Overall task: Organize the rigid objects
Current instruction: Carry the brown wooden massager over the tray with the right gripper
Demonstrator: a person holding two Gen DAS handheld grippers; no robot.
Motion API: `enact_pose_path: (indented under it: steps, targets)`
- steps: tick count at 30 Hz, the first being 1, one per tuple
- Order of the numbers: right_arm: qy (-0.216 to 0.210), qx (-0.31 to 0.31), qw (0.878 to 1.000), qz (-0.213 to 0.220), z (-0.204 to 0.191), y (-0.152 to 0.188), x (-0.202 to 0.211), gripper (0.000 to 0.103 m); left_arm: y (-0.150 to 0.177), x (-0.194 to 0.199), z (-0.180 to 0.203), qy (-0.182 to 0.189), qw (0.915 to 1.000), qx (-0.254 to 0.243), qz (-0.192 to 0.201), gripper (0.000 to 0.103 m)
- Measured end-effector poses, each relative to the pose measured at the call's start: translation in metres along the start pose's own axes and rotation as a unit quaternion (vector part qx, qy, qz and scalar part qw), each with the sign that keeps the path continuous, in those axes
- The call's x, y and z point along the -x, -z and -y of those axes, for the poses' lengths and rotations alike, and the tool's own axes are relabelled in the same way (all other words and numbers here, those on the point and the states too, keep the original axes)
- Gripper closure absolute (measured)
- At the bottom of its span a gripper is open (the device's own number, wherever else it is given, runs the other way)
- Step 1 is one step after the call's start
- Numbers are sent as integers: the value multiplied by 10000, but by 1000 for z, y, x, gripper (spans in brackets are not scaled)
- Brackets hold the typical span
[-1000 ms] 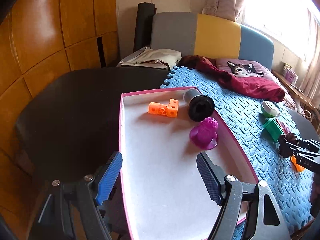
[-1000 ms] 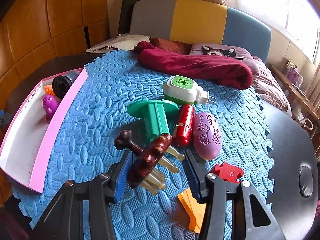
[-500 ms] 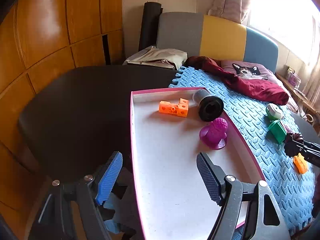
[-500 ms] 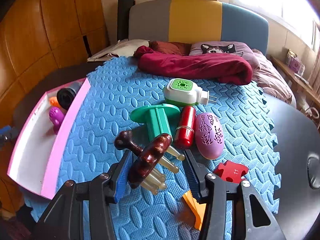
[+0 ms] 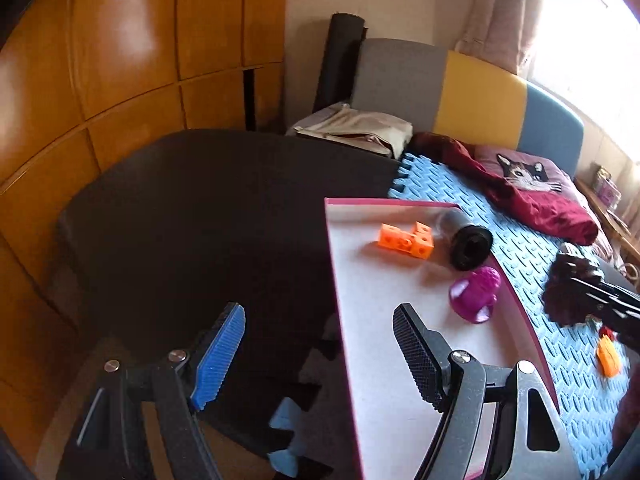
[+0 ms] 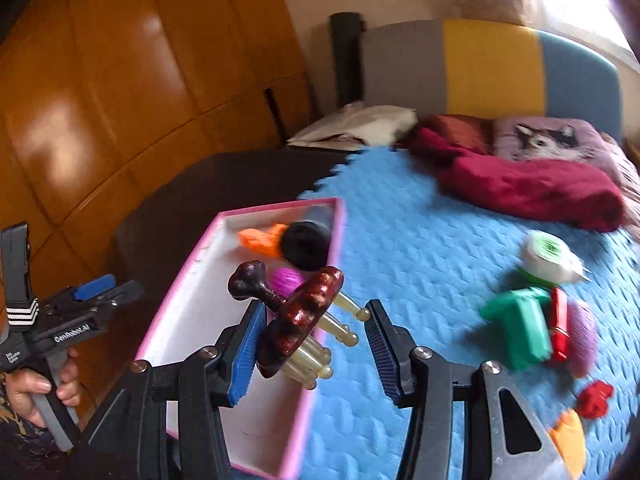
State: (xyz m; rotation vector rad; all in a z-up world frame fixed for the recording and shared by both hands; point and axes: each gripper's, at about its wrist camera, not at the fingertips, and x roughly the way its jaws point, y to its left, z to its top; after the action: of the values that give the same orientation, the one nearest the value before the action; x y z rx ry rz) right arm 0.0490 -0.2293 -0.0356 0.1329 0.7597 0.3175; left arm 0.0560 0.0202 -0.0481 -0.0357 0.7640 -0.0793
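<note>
My right gripper (image 6: 316, 344) is shut on a dark brown wooden massager (image 6: 300, 320) with pale prongs, held above the near right rim of the pink tray (image 6: 200, 264). The tray (image 5: 332, 264) holds an orange block piece (image 5: 406, 240), a black cylinder (image 5: 470, 246) and a purple toy (image 5: 476, 294). My left gripper (image 5: 320, 354) is open and empty, at the tray's near left edge over the dark table. On the blue mat (image 6: 420, 248) lie a green piece (image 6: 520, 328), a red tube (image 6: 560, 324), a purple oval (image 6: 584, 336) and a white plug device (image 6: 550, 258).
A red piece (image 6: 596, 398) and an orange piece (image 6: 568, 438) lie near the mat's front right. A maroon cloth (image 6: 532, 184) and a cat cushion (image 6: 552, 140) sit at the back. Wooden wall panels (image 5: 120, 60) stand to the left of the dark table (image 5: 208, 208).
My right gripper has swung left with the massager, from over the mat's objects to the tray's edge. My left gripper has shifted left, off the tray.
</note>
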Motion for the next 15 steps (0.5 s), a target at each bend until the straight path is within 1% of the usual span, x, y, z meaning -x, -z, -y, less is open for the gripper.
enact_pose_path:
  steps: [2, 5, 7, 9, 11, 13, 15]
  targets:
    - [-150, 157, 9998, -47, -19, -9, -15, 52, 0, 1, -5, -42, 10000, 42, 22, 26]
    - [-208, 420, 9988, -166, -45, -22, -41, 52, 0, 0, -13, -81, 9999, 116, -6, 26]
    - [-233, 521, 9980, -281, -54, -26, -57, 52, 0, -1, -17, -107, 9998, 164, -15, 26]
    - [-185, 627, 9970, -410, -61, -27, -73, 52, 1, -2, -20, -139, 9998, 164, -38, 26]
    - [-57, 740, 9953, -626, -66, -27, -95, 52, 2, -4, -22, -167, 9997, 192, -52, 26]
    - [114, 811, 9935, -788, -66, -24, -109, 52, 2, -3, -24, -200, 9996, 186, -35, 26]
    - [200, 816, 9923, -907, -63, -18, -120, 52, 3, -1, -25, -243, 9996, 150, 4, 26]
